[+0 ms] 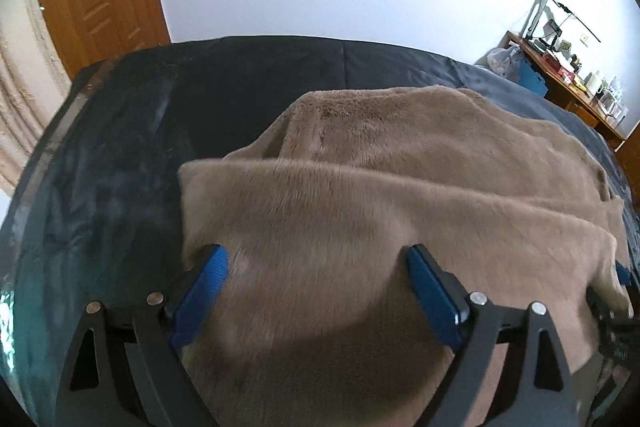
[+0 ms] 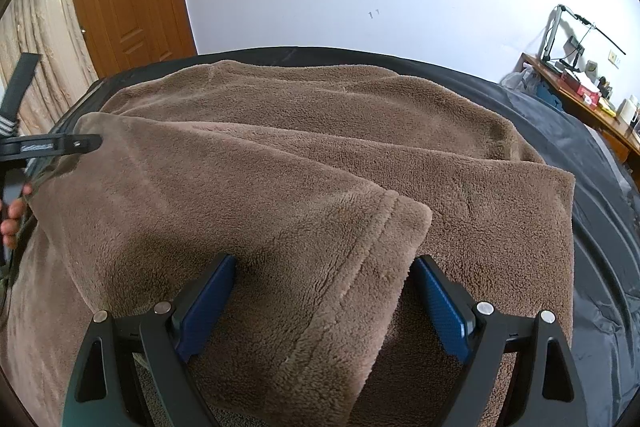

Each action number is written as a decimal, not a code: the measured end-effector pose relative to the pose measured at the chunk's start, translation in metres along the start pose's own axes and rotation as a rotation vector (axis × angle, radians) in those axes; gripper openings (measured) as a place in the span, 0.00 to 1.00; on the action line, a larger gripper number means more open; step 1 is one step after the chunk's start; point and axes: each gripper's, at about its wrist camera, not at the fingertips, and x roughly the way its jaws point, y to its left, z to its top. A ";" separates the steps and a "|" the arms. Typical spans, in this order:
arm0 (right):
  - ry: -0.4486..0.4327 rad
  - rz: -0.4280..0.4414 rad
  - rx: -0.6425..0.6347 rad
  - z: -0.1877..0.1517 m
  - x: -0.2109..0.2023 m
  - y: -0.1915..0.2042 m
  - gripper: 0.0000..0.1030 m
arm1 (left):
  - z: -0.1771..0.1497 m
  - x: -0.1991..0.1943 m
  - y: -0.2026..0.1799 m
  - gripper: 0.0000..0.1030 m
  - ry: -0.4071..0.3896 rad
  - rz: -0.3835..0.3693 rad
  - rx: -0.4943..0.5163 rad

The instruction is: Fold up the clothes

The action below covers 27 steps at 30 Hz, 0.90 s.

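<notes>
1. The left gripper [image 1: 316, 259] is standing with jaws spread wide, gripping nothing; brown fleece garment [image 1: 400, 163] is lying between and beyond them
2. The right gripper [image 2: 324, 271] is gaping likewise, a folded hemmed corner [image 2: 360, 247] sitting loose between its jaws

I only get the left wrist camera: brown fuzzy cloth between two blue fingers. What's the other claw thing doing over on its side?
Observer: The right gripper is wide open, straddling a folded-over flap with a stitched hem.
Operator: Any sign of the person?
Observer: Yes, a hand shows at that picture's left edge, wrapped around the black handle of the left gripper.
</notes>
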 end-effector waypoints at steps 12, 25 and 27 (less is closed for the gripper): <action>-0.054 0.012 -0.023 -0.002 -0.018 -0.016 0.89 | -0.042 -0.003 -0.006 0.99 -0.052 0.001 0.080; -0.171 0.118 -0.038 -0.002 -0.054 -0.026 0.89 | -0.046 -0.009 -0.003 1.00 -0.056 0.018 0.081; -0.136 0.134 -0.160 -0.007 -0.046 -0.002 0.89 | -0.046 -0.006 0.001 1.00 -0.049 -0.007 0.053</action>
